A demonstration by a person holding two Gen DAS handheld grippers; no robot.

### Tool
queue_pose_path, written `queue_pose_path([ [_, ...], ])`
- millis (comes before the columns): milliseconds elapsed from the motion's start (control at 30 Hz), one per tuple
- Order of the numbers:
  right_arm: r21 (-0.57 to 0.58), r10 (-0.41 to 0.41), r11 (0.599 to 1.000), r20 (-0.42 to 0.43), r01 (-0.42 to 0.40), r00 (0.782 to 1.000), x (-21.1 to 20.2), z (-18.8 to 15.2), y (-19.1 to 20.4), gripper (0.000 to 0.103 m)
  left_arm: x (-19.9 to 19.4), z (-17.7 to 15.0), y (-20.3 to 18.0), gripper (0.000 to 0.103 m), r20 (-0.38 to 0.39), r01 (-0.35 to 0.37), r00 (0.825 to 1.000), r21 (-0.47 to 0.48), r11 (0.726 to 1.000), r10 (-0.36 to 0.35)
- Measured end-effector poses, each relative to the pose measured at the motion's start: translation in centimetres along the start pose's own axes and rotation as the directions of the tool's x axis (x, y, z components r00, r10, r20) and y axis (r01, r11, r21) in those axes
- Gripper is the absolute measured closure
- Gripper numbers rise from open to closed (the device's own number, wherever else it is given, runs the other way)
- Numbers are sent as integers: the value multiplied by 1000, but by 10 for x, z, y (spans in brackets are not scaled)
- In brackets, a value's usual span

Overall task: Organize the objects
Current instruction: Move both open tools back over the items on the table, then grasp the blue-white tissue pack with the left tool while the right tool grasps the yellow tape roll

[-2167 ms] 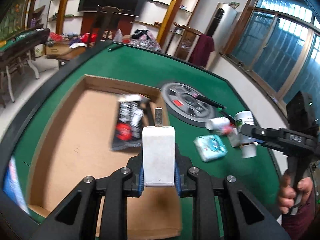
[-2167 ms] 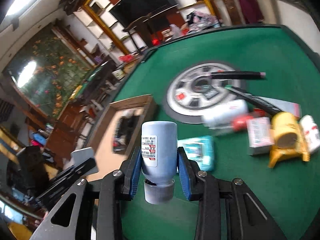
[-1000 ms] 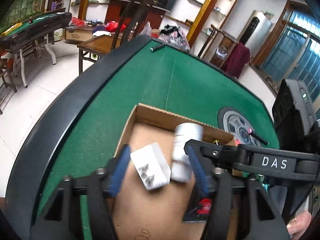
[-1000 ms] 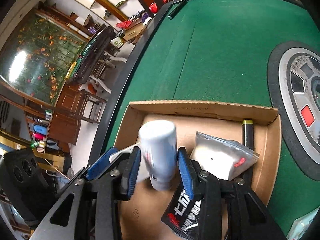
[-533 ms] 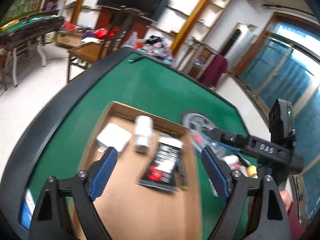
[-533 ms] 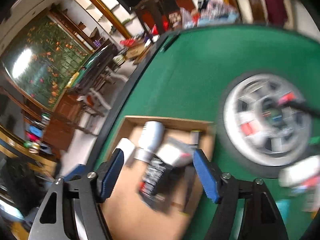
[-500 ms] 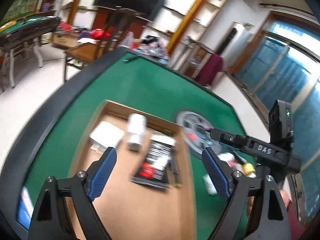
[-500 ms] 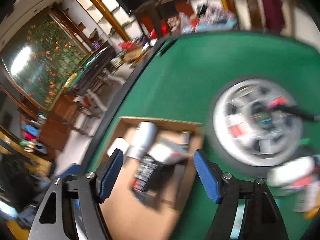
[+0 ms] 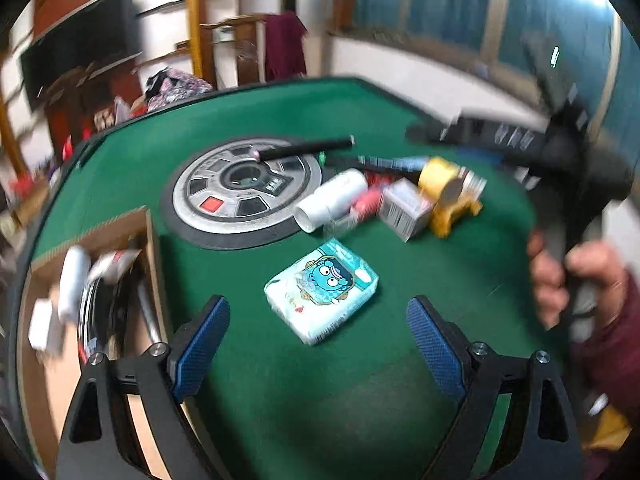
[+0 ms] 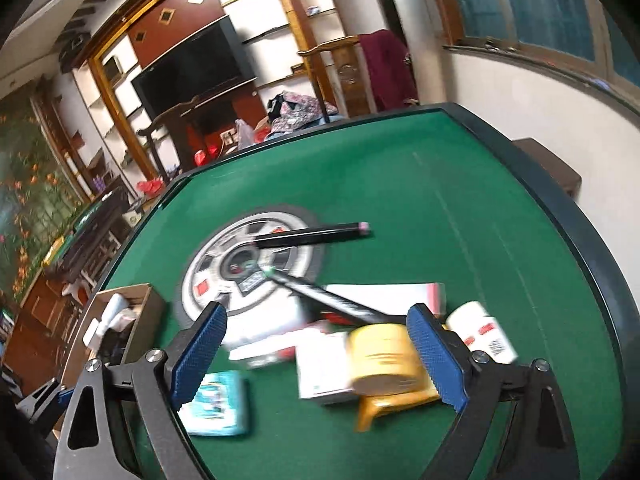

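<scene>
My left gripper [image 9: 318,334] is open and empty above the green table, with a teal tissue pack [image 9: 322,296] lying between its fingers. The cardboard box [image 9: 150,248] at the left holds a white bottle [image 9: 72,280], a white block [image 9: 40,324] and a black packet. My right gripper [image 10: 318,340] is open and empty over a pile: a yellow tape holder [image 10: 384,364], a white box [image 10: 324,372], a white bottle [image 10: 482,336] and a black pen [image 10: 312,236]. The tissue pack [image 10: 218,404] lies at the lower left in the right wrist view. The pile also shows in the left wrist view [image 9: 400,196].
A round grey panel [image 9: 244,188] is set in the table's middle. The right gripper's body and the hand [image 9: 556,276] holding it fill the right side of the left wrist view. The table's dark rim [image 10: 560,208] curves behind the pile. Furniture stands beyond.
Both grippers let go of the white block and the white bottle in the box, opened wide, and swung right from the box to the tissue pack and the pile.
</scene>
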State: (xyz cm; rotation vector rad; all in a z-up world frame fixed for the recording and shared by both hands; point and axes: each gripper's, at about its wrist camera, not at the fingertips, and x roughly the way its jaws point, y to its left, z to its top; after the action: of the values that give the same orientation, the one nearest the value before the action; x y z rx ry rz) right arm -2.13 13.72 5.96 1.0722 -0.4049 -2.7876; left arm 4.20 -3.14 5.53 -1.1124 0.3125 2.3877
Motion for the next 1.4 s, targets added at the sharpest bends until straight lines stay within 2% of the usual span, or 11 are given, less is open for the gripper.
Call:
queue_pose_path([
  [200, 49, 18, 999, 48, -20, 999, 3, -6, -36, 9, 60, 13, -7, 14, -104, -100, 988, 111, 989, 112],
  [267, 99, 57, 994, -15, -55, 998, 14, -3, -46, 9, 74, 17, -8, 13, -130, -60, 989, 103, 993, 74],
  [400, 132, 83, 987, 35, -87, 996, 2, 4, -52, 8, 85, 17, -13, 13, -191, 12, 982, 82, 997, 3],
  [500, 166, 90, 981, 42, -96, 995, 0, 5, -56, 7, 79, 16, -18, 41, -201, 41, 979, 40, 998, -33],
  [567, 200, 92, 975, 20, -95, 996, 5, 4, -60, 7, 70, 17, -20, 92, -182, 38, 983, 17, 999, -34],
  [900, 233, 66, 970, 6, -65, 998, 12, 1, -77, 7, 9, 0, -27, 92, -41, 42, 998, -107, 993, -46],
  [1033, 253, 41, 967, 6, -42, 999, 13, 3, -85, 7, -24, -3, -14, 92, 109, 137, 988, -274, 952, -111],
  [1133, 270, 16, 963, -4, -15, 1000, 13, 3, -91, 7, -24, -2, -26, 92, 91, 56, 995, -218, 974, -37],
  [1200, 251, -2, 968, -16, 6, 1000, 9, 6, -90, 7, -30, -3, -27, 92, 109, 74, 993, -215, 974, -51],
  [1333, 96, -127, 989, 124, 115, 984, -34, 18, -69, 6, -55, -10, -24, 92, 177, 105, 982, -215, 971, -67],
  [1400, 27, -149, 989, 167, 146, 975, -48, 23, -61, 0, -68, -14, -22, 92, 204, 115, 977, -222, 968, -69],
])
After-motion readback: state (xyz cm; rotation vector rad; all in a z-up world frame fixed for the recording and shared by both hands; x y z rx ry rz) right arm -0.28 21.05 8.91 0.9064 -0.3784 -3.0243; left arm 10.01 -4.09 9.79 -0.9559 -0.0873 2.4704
